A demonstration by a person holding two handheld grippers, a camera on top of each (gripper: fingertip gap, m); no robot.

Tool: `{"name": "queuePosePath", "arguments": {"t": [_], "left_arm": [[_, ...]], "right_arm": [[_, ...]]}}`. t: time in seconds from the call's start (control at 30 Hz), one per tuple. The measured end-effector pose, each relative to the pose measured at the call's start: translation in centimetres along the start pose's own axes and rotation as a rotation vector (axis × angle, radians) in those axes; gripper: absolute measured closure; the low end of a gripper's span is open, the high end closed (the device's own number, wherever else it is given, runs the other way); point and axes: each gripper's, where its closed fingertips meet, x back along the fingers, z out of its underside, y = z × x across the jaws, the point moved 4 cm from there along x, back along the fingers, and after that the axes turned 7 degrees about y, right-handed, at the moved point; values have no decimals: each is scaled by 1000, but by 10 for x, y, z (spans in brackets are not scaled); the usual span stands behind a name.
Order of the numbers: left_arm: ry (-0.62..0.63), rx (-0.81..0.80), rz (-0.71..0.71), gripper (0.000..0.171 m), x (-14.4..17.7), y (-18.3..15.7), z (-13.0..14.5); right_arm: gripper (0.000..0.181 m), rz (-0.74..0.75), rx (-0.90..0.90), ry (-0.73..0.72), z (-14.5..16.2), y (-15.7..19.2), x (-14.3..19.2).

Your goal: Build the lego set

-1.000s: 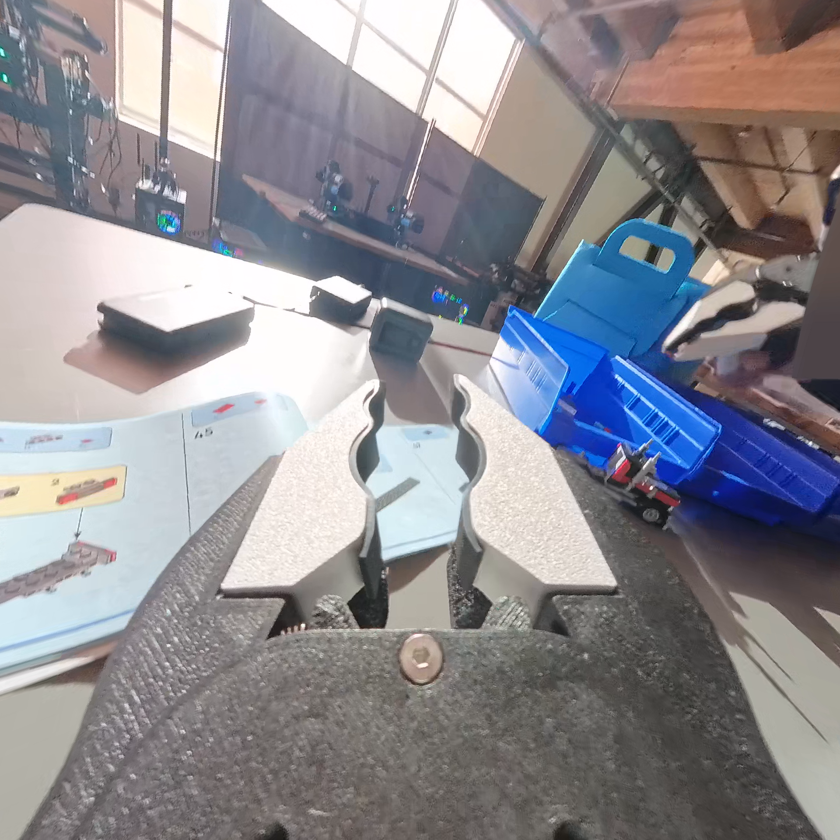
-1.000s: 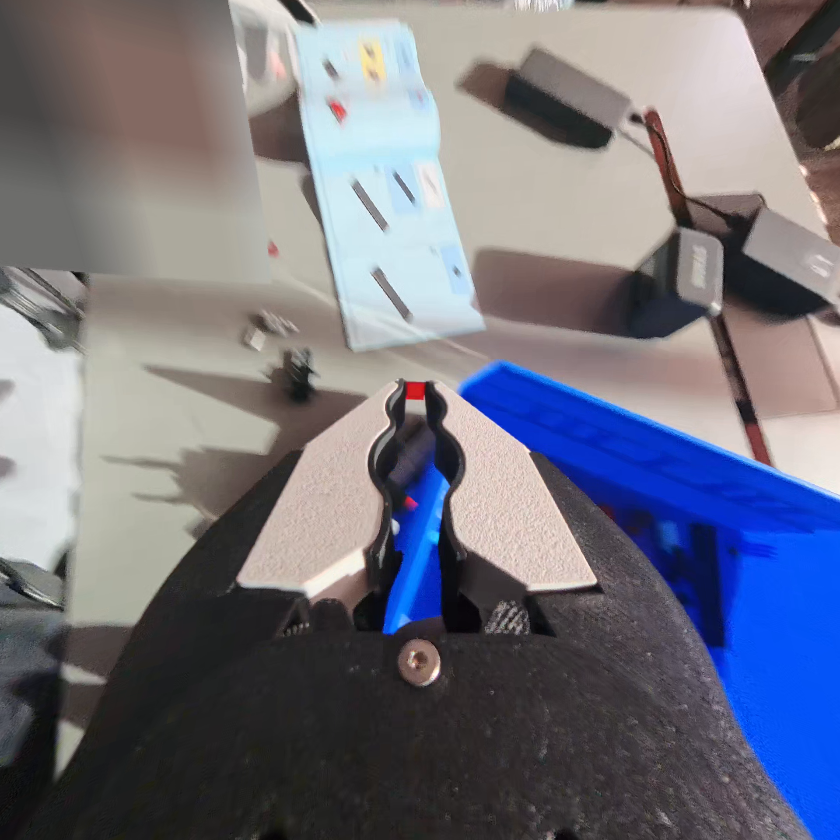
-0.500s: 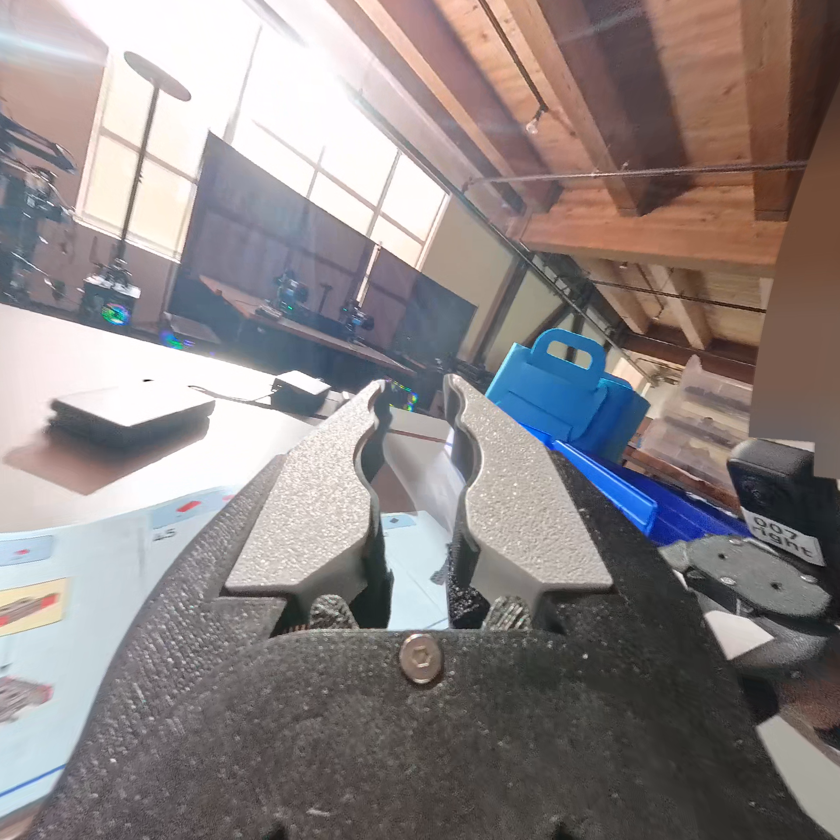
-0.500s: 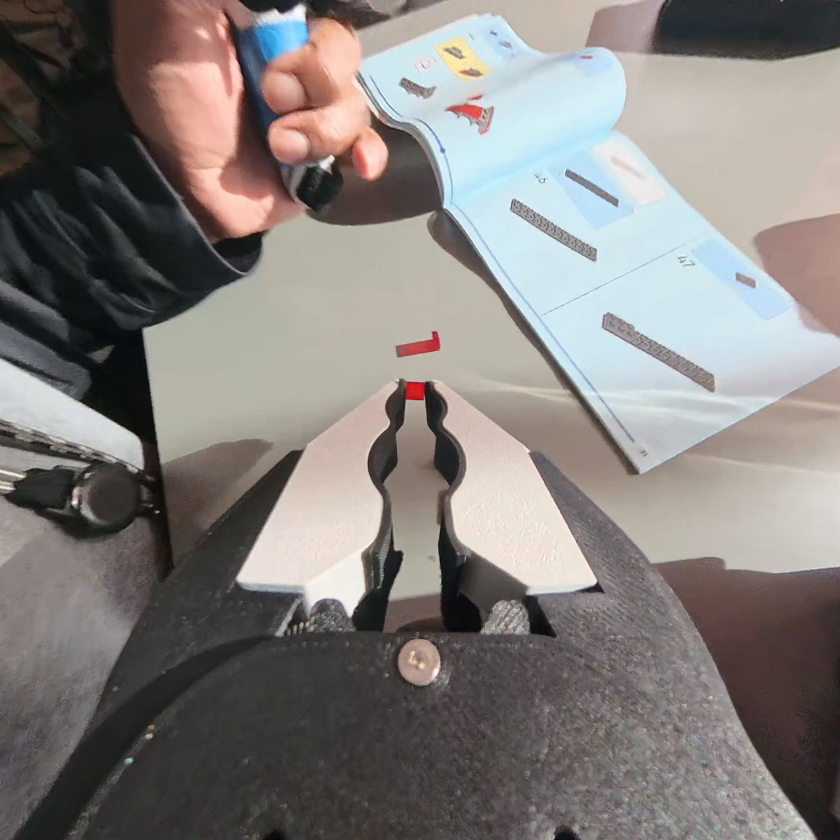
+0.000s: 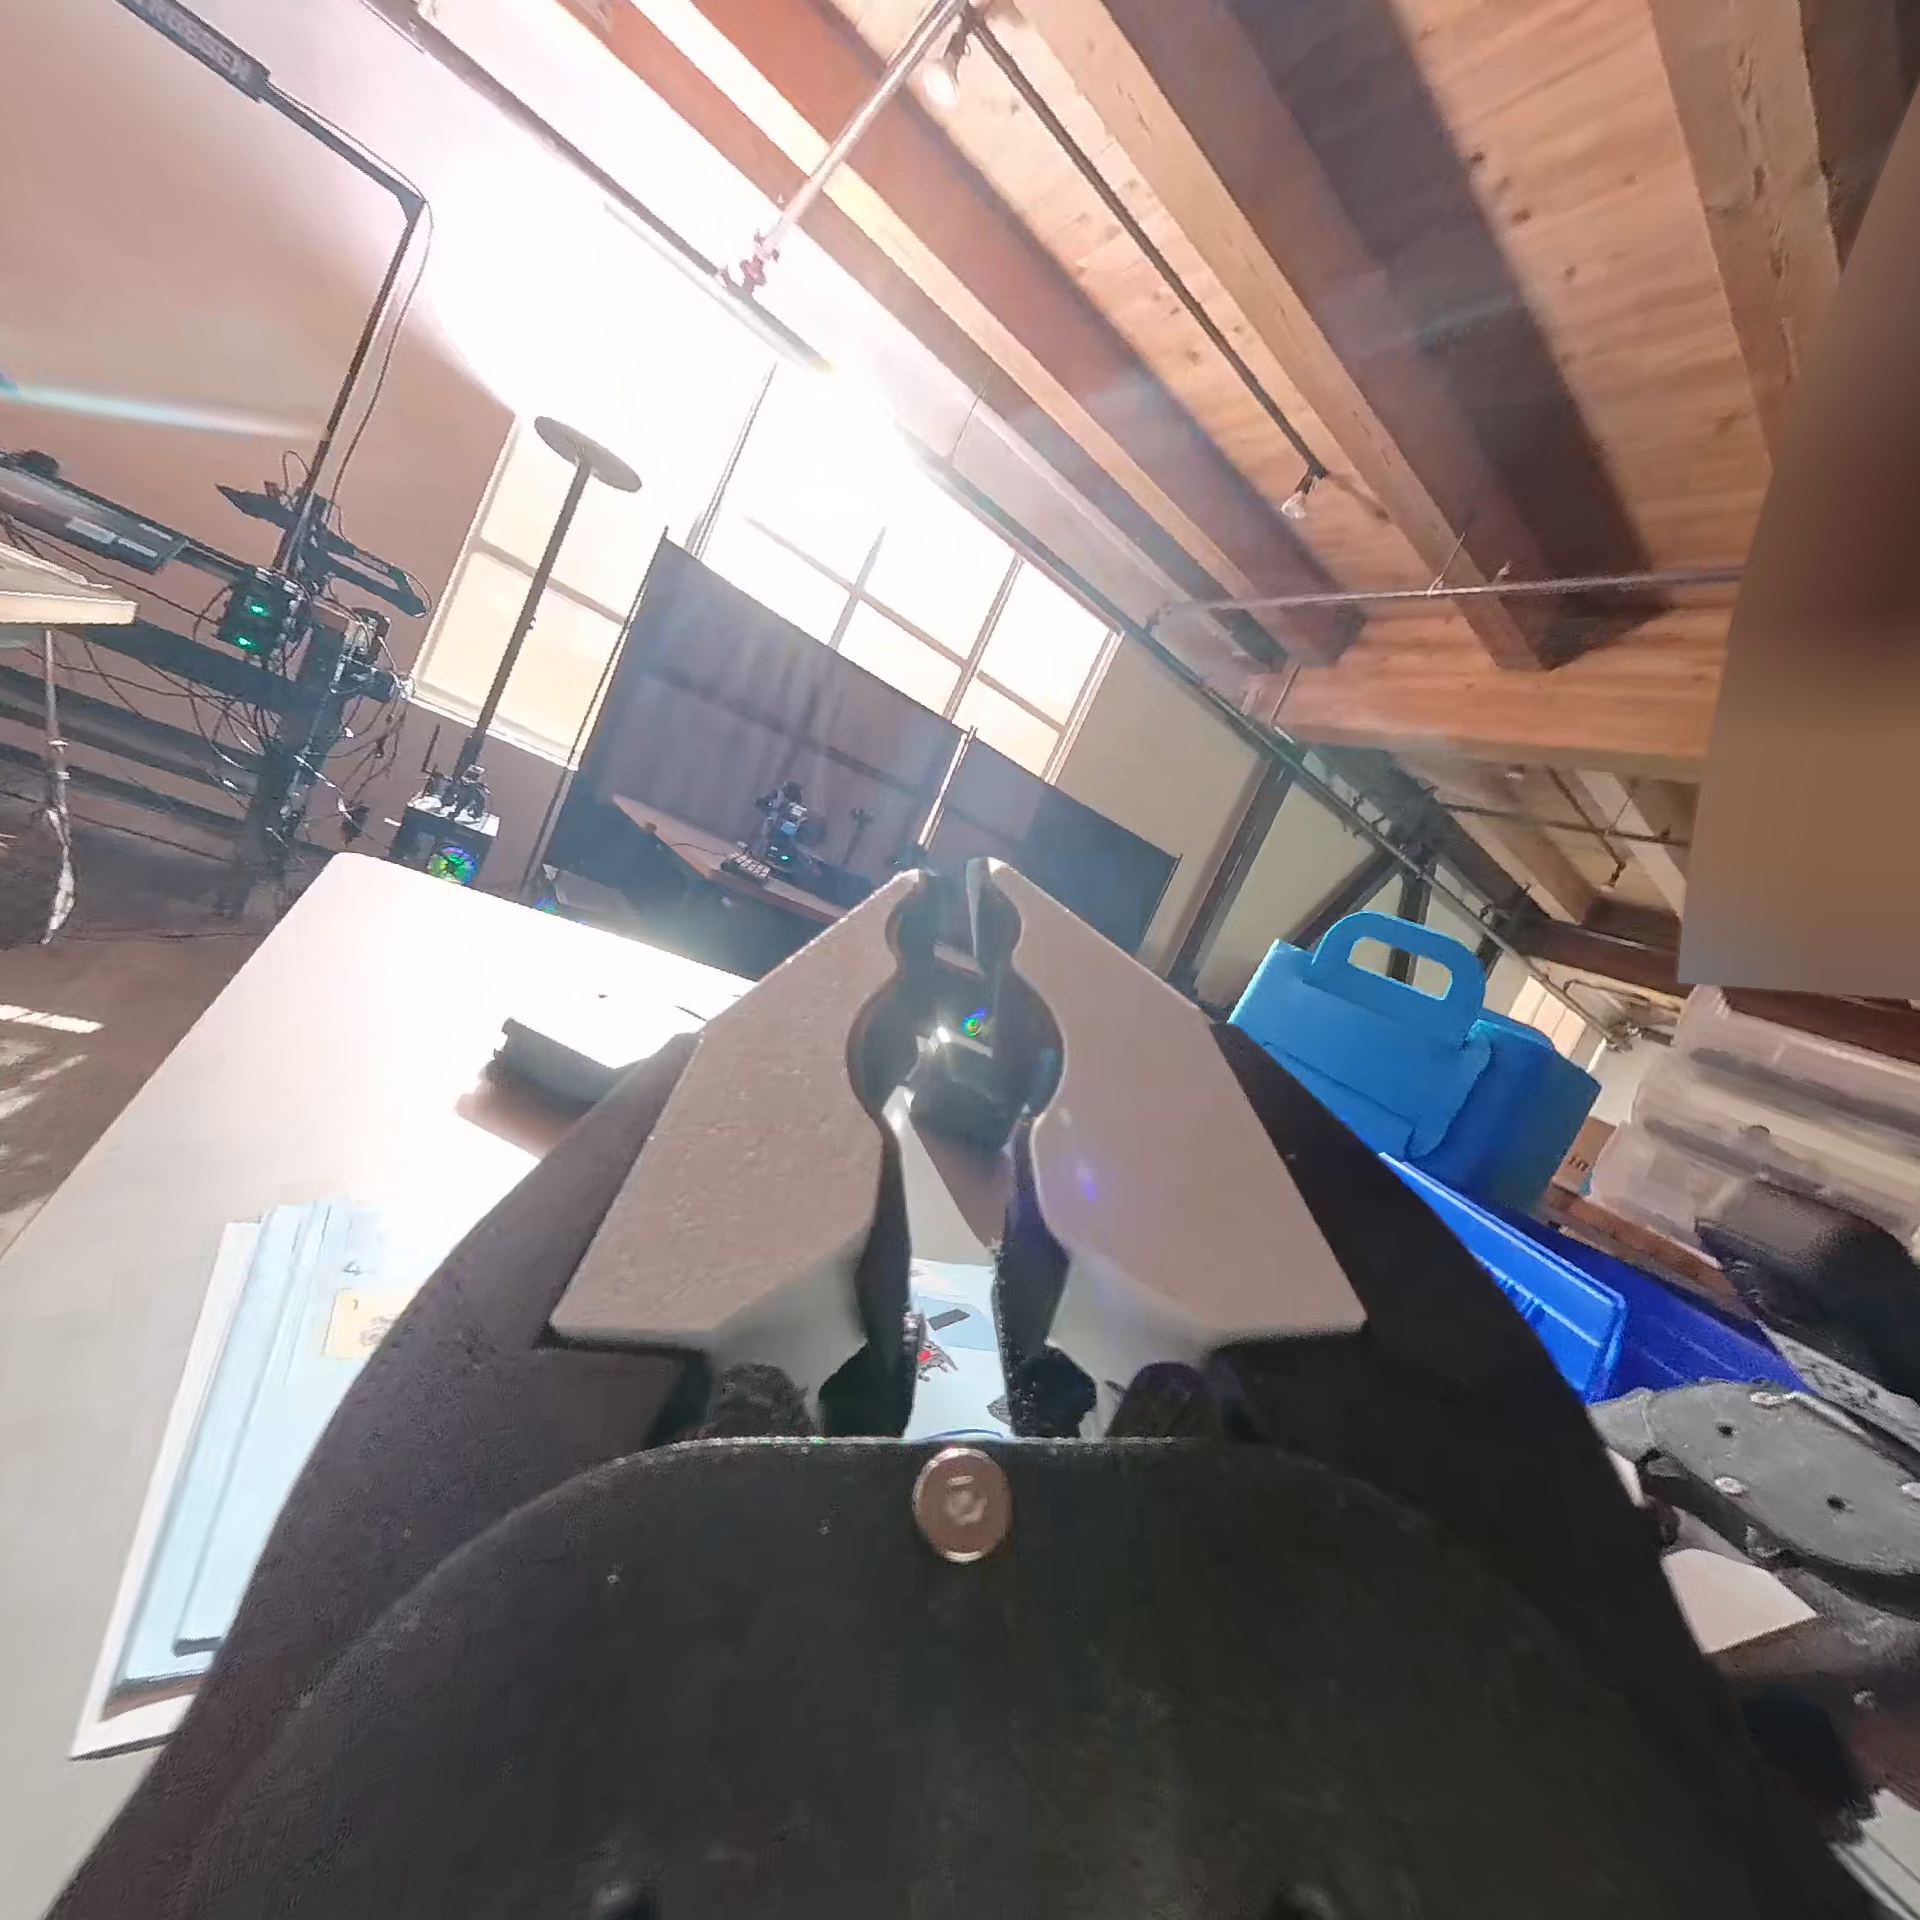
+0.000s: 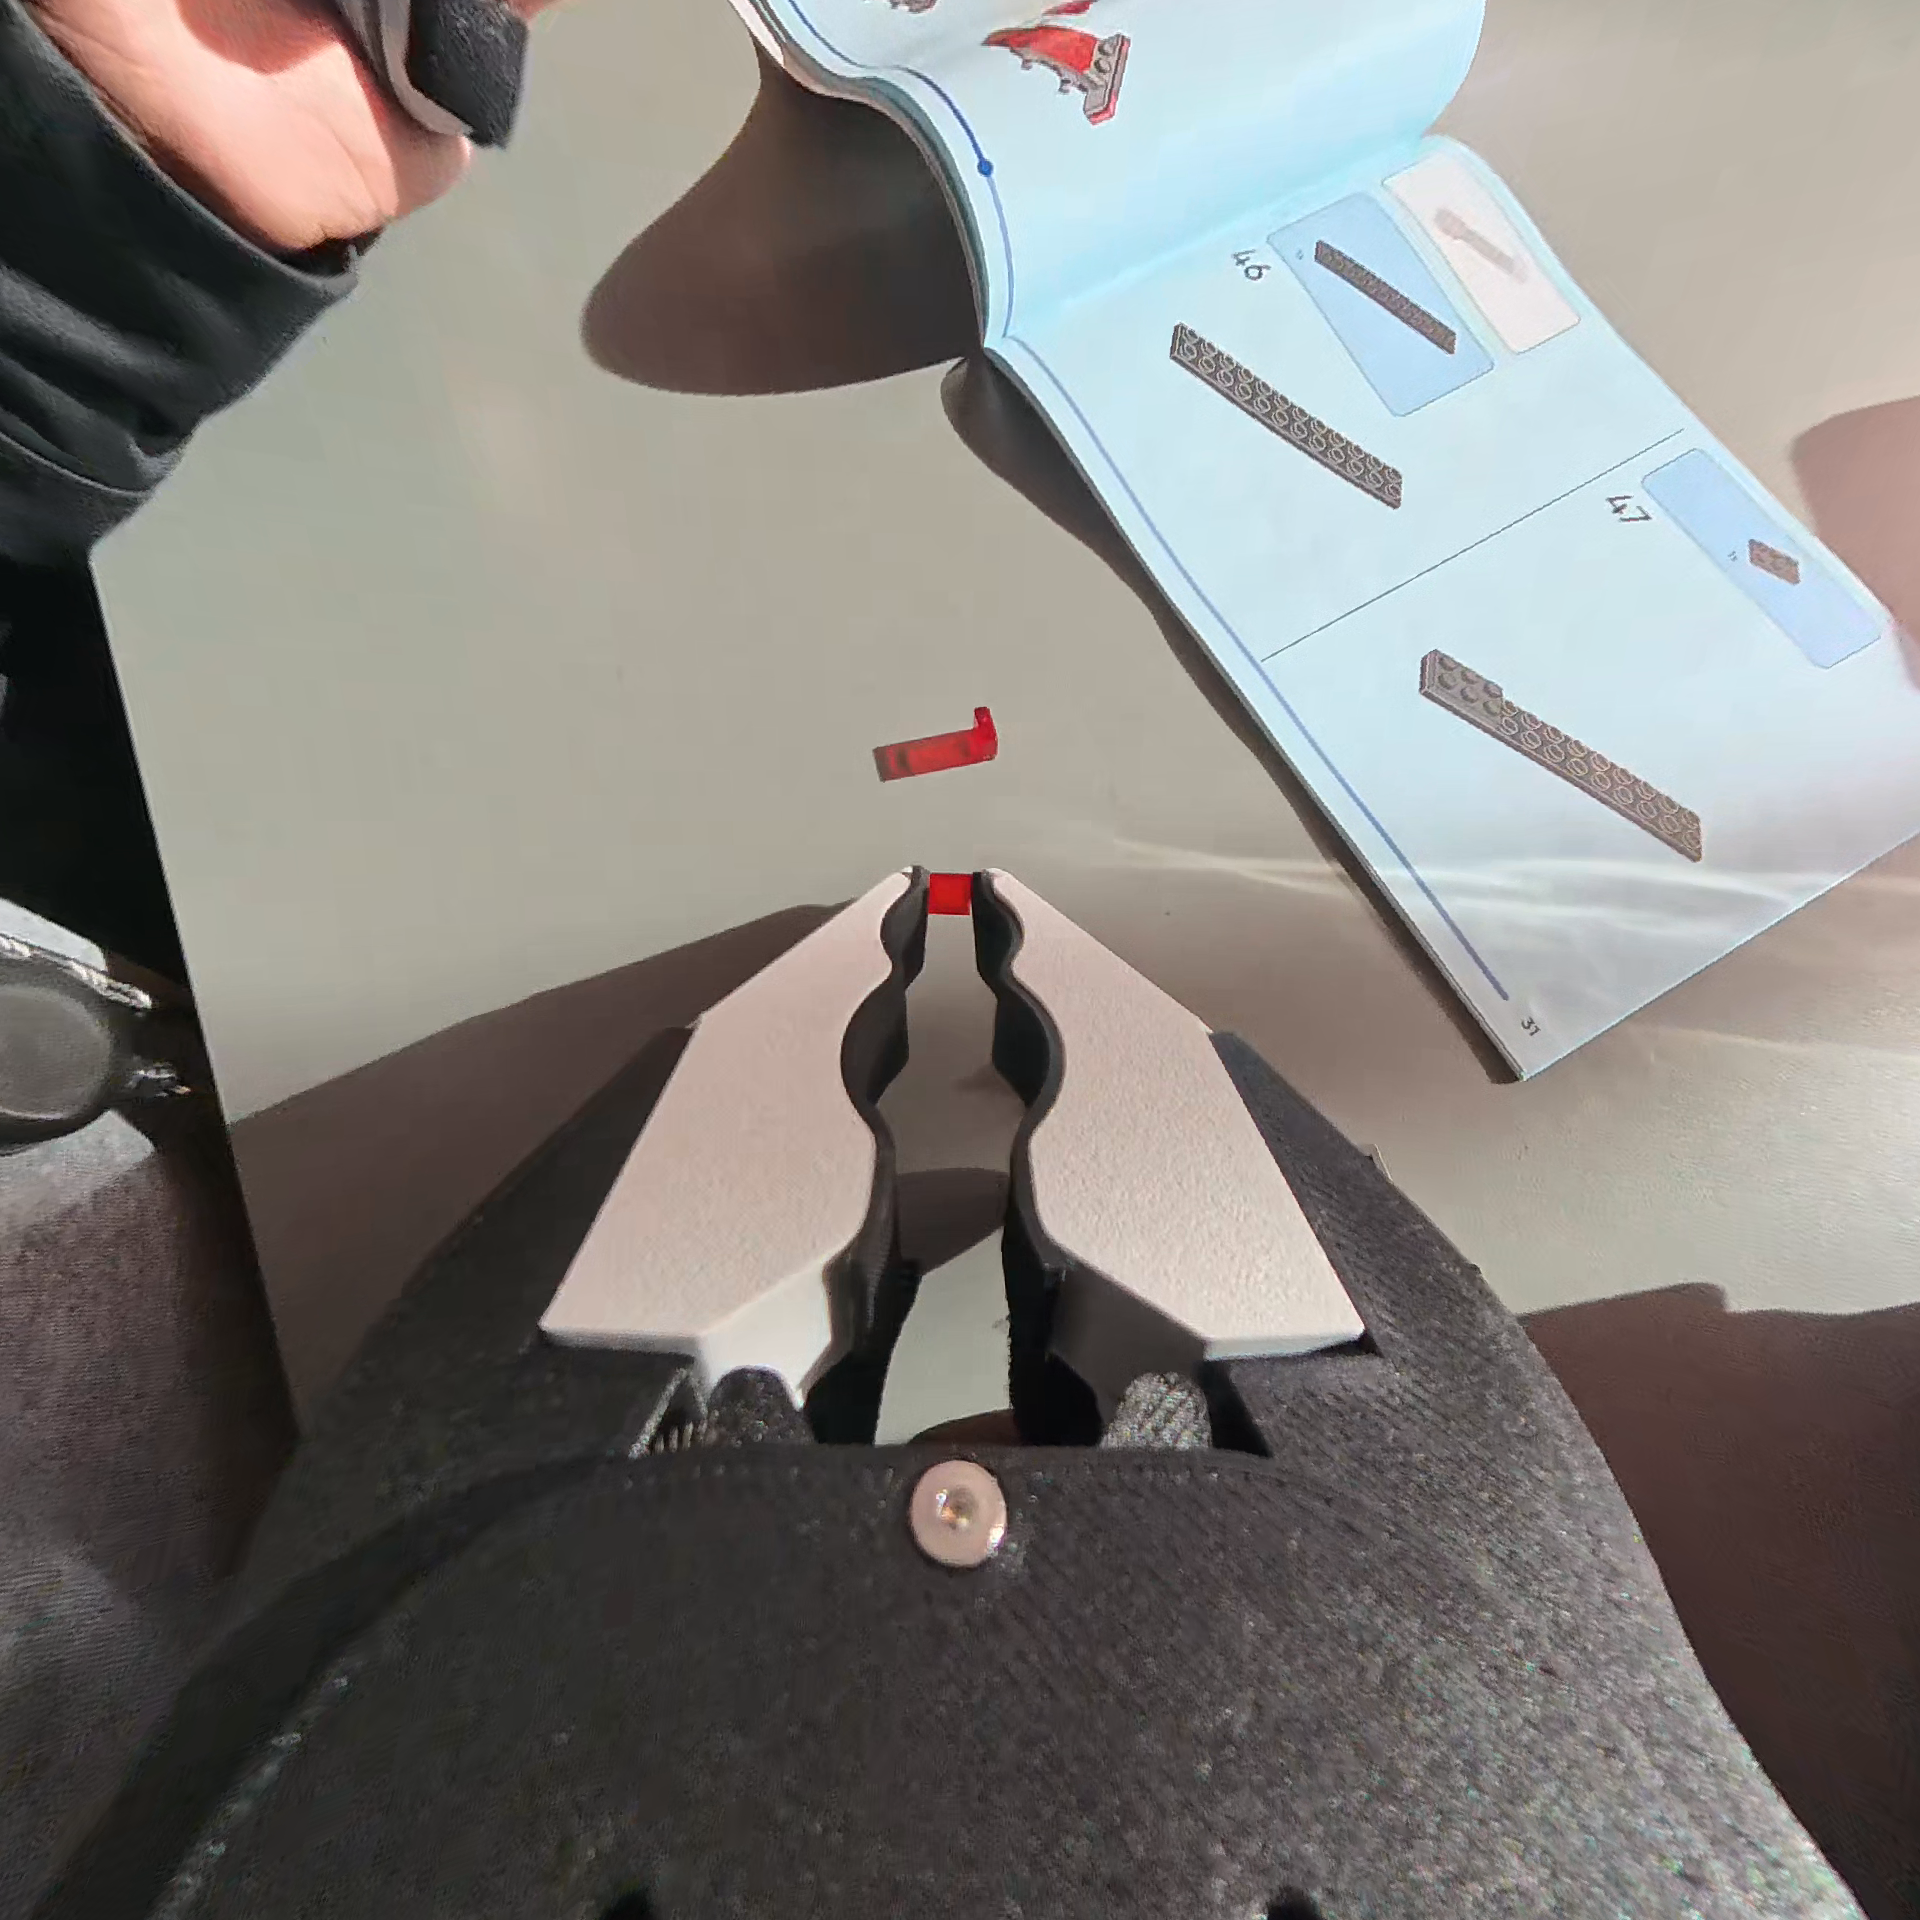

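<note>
Progress: early, judging by the loose pieces and open instruction booklet (image 6: 1455, 499).

Right wrist view:
- Right gripper (image 6: 951, 891), centre of the frame, clamped narrow on a small red piece (image 6: 950, 894) right at the fingertips, above the grey surface (image 6: 520, 675).
- Just beyond the tips, a red L-shaped piece (image 6: 935, 750) lying alone on the surface, apart from the held one.
- Booklet spread across the upper right of the frame, pages showing long grey plates as the steps in hand; no such plate to be seen anywhere on the surface here.
- Upper left corner: a hand (image 6: 260, 114) in a dark sleeve, gripping a handle.

Left wrist view:
- Left gripper (image 5: 951, 883) tilted up toward the wooden ceiling beams, tips nearly together with only a slim gap; nothing seen between them.
- Booklet at lower left (image 5: 260, 1403), blue bins (image 5: 1507, 1299) and a blue carry case (image 5: 1403, 1029) at right.

Done so far, as far as shown: one red piece picked up, another set out. No assembled model in either view. Left to do: probably joining the two red pieces, then nearly the whole build.
</note>
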Motion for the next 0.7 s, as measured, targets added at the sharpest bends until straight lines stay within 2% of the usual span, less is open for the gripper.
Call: {"name": "queuePosePath", "arguments": {"t": [0.13, 0.47, 0.7], "left_arm": [[-29, 75, 31, 164, 5, 5, -5], [60, 109, 70, 163, -3, 0, 8], [119, 101, 86, 163, -7, -2, 15]], "right_arm": [[170, 13, 6, 12, 0, 0, -3], [167, 47, 4, -7, -2, -3, -2], [161, 25, -16, -78, -4, -3, 7]]}}
